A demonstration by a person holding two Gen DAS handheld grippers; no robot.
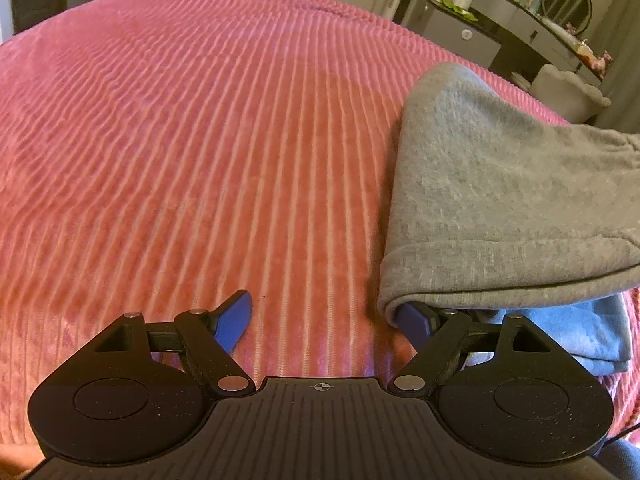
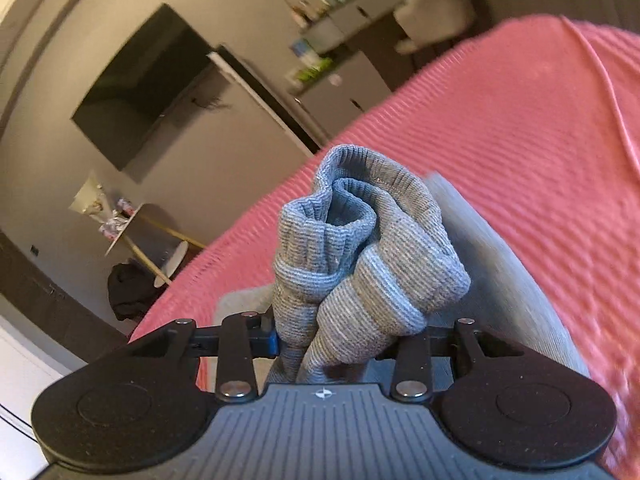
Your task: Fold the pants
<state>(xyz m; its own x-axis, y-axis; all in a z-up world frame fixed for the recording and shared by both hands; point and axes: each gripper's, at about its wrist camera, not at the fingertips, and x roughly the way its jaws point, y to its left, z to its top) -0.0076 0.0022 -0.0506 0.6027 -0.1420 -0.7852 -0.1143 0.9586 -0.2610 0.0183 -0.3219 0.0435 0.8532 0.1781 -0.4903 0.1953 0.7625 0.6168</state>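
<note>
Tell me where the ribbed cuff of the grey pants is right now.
In the right wrist view, the ribbed cuff is bunched between the right gripper fingers, above the pink bedspread.

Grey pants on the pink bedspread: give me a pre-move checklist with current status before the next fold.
1. Right gripper clamped on the ribbed cuffs: ok, bunched fabric sits between its fingers.
2. Left gripper has a hold: not ok, it is open, one finger tucked under the pants fold.
3. Pink bedspread free for laying: ok.
4. Pants flat and smooth: not ok, cuffs crumpled.
5. Waistband position: cannot tell.
</note>
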